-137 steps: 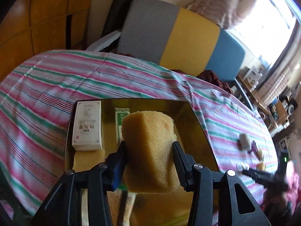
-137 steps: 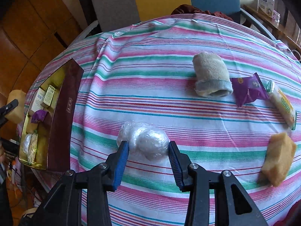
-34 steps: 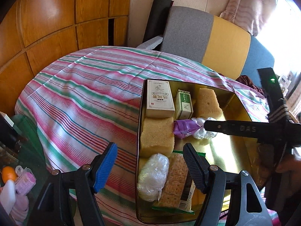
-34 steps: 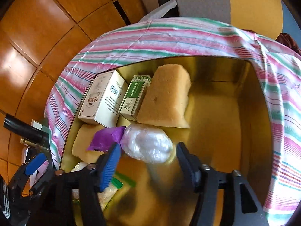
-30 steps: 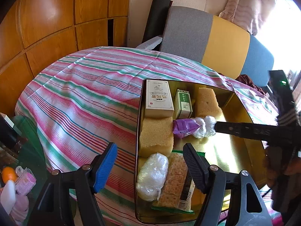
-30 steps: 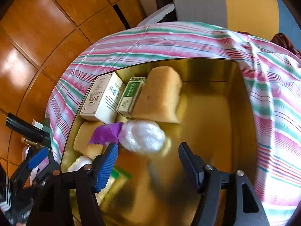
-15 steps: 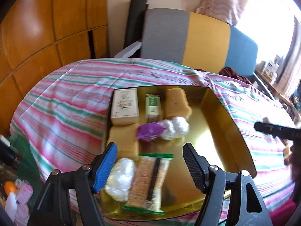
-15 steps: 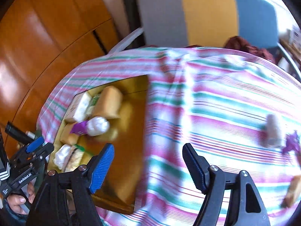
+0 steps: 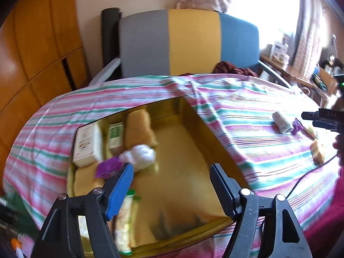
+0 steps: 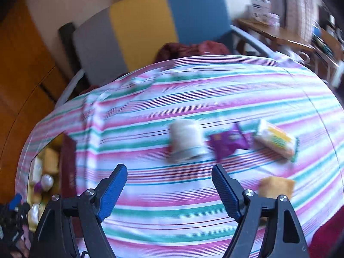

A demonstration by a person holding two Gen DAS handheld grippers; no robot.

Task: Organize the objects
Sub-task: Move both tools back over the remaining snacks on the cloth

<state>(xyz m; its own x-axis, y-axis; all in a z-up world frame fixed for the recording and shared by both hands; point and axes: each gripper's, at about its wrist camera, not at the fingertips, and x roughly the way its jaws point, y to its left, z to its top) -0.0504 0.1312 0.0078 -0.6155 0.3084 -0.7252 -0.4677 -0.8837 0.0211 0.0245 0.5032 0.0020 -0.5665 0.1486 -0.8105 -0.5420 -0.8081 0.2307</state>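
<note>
Four loose things lay on the striped tablecloth (image 10: 193, 212) well to the right of the gold box (image 9: 185, 185): a rolled grey sock (image 10: 186, 143), a purple snack packet (image 10: 228, 143) just beside it, a yellow-and-green wrapped snack bar (image 10: 276, 139) beyond the packet, and a tan sponge block (image 10: 276, 188) nearest the camera. The right gripper (image 10: 169, 190) hung over the bare cloth on the near side of the sock; its fingers (image 10: 112, 185) had just been spreading apart and stood released, with nothing between them. The left gripper (image 9: 172, 188) hovered over the gold box, its fingers (image 9: 120, 188) likewise released and grasping nothing. Inside the box, along its far wall, stood a white carton (image 9: 87, 144), a small green-and-white carton (image 9: 116, 135) and a tan sponge (image 9: 138, 130), side by side. In front of them lay a clear-wrapped white bundle (image 9: 139, 157) touching a purple packet (image 9: 108, 167), with another sponge (image 9: 85, 179) at the box's left wall and a wrapped cracker pack (image 9: 123, 221) near its front edge. The box sat at the left end of the bench, whose far side faced a grey, yellow and blue chair (image 9: 189, 43).
</note>
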